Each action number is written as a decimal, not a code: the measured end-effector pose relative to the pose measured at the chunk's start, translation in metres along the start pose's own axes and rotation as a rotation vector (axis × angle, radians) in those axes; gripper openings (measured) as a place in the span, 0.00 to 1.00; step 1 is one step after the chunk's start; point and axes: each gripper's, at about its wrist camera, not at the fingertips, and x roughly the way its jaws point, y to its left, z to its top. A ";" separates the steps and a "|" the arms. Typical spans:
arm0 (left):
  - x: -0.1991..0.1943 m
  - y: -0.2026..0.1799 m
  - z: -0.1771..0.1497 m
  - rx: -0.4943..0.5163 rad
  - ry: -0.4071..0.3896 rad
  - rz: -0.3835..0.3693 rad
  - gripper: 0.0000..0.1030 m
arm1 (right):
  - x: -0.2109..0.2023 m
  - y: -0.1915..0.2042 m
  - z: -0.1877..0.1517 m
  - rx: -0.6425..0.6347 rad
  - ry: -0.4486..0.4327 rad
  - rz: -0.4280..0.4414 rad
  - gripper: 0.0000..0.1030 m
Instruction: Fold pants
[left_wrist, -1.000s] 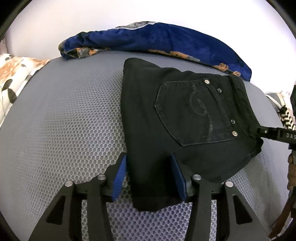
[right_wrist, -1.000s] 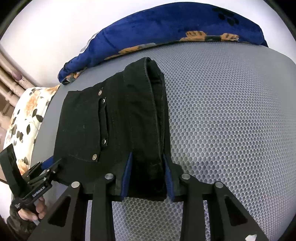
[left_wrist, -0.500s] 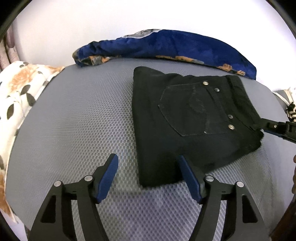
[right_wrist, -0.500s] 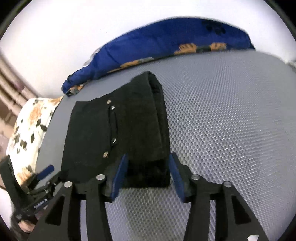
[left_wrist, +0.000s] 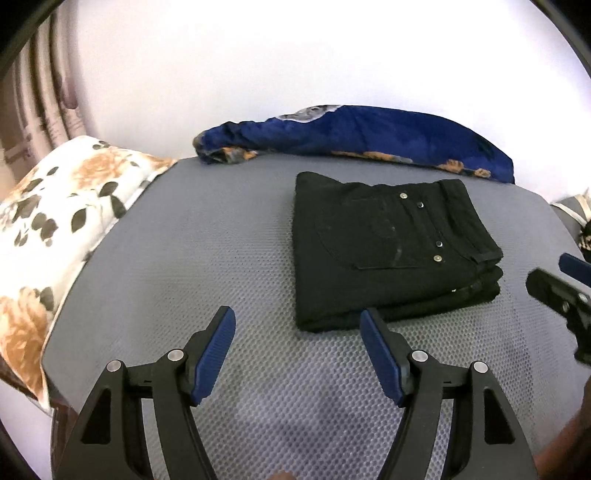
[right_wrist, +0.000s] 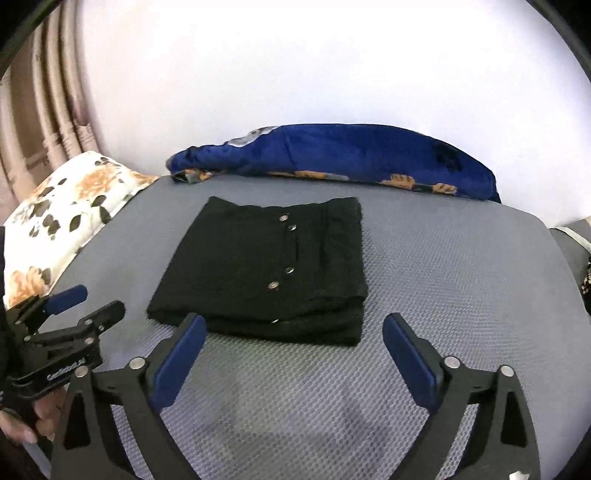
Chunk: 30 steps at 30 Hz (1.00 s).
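Black pants (left_wrist: 388, 254) lie folded into a compact stack on the grey mesh mattress (left_wrist: 184, 258), back pocket and rivets up, clear of both tongs. Left tongs (left_wrist: 297, 325) are spread apart, nothing between the blue pads, hovering just short of the stack's near edge; right tongs (right_wrist: 293, 328) are opening wide, pads off the cloth, empty gap facing the stack's near edge. Blue floral blanket (left_wrist: 369, 133) is bunched along the far side by the wall, floral pillow (left_wrist: 55, 221) at left.
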 end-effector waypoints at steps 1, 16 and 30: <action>-0.002 0.001 -0.002 -0.004 -0.004 0.002 0.68 | -0.001 0.002 -0.003 0.000 0.005 0.011 0.93; 0.000 -0.018 -0.014 0.054 -0.010 -0.021 0.69 | 0.005 0.008 -0.028 -0.026 0.037 0.013 0.94; 0.005 -0.018 -0.016 0.060 -0.006 -0.018 0.68 | 0.007 0.010 -0.032 -0.040 0.046 -0.005 0.94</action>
